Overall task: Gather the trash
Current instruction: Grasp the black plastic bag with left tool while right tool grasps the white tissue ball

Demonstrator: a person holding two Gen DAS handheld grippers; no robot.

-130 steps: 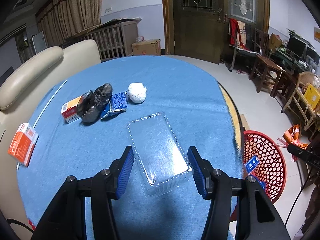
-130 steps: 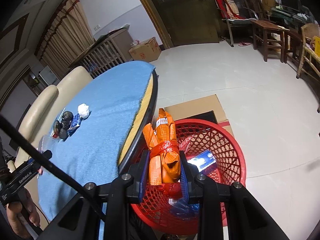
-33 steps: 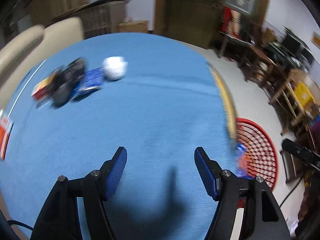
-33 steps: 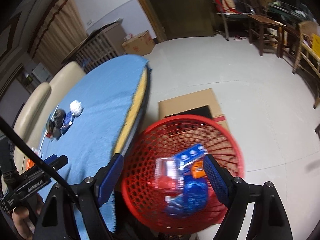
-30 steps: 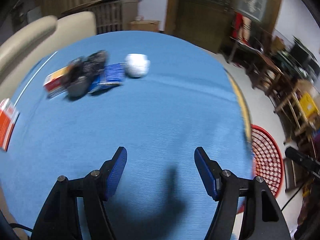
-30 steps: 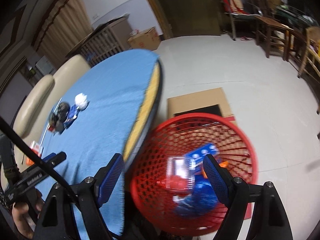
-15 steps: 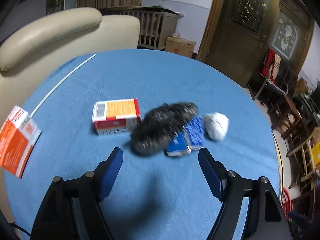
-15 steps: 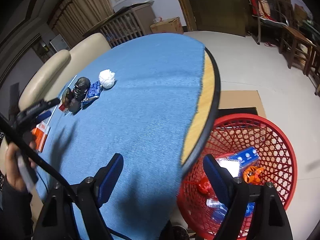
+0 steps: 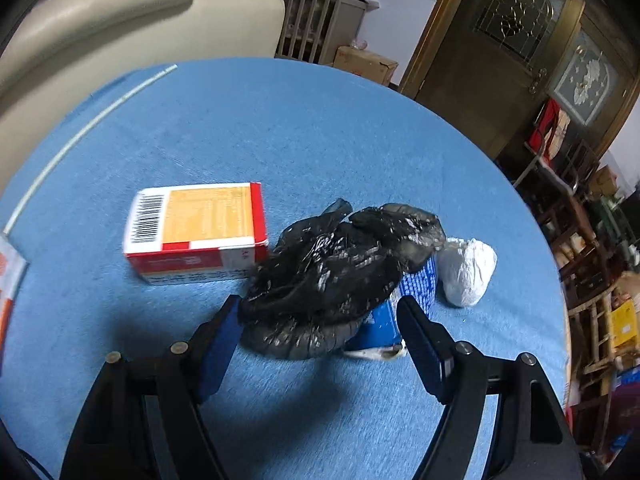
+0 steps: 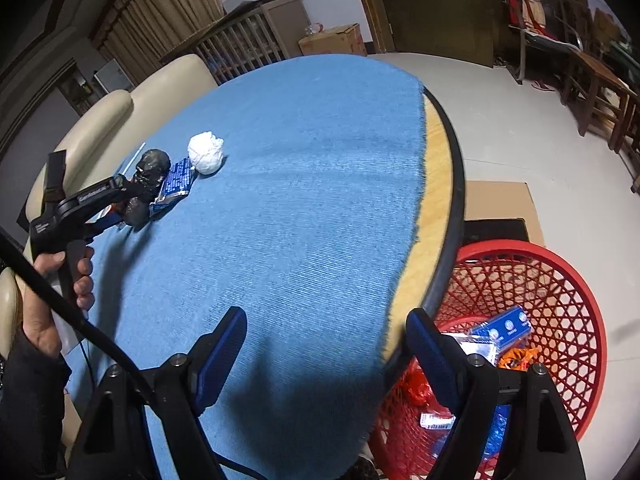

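A crumpled black plastic bag [image 9: 336, 268] lies on the blue tablecloth [image 9: 320, 140], between the open jaws of my left gripper [image 9: 318, 320]. A blue wrapper [image 9: 416, 284] lies partly under the bag, a white paper ball [image 9: 466, 272] to its right, and a red and orange box [image 9: 196, 230] to its left. My right gripper [image 10: 324, 340] is open and empty above the table's near edge, beside the red mesh basket [image 10: 560, 280], which holds several pieces of trash. The right wrist view also shows the left gripper [image 10: 116, 196] at the black bag [image 10: 148, 176].
An orange and white packet [image 9: 6, 280] lies at the far left edge of the table. A white straw [image 9: 88, 120] lies along the far left rim. A cream sofa [image 9: 100, 20] stands behind the table. Flat cardboard [image 10: 500, 204] lies on the floor under the basket.
My left gripper has moved from the table's right side toward the trash pile and now straddles the black bag. My right gripper has swung from over the basket toward the table.
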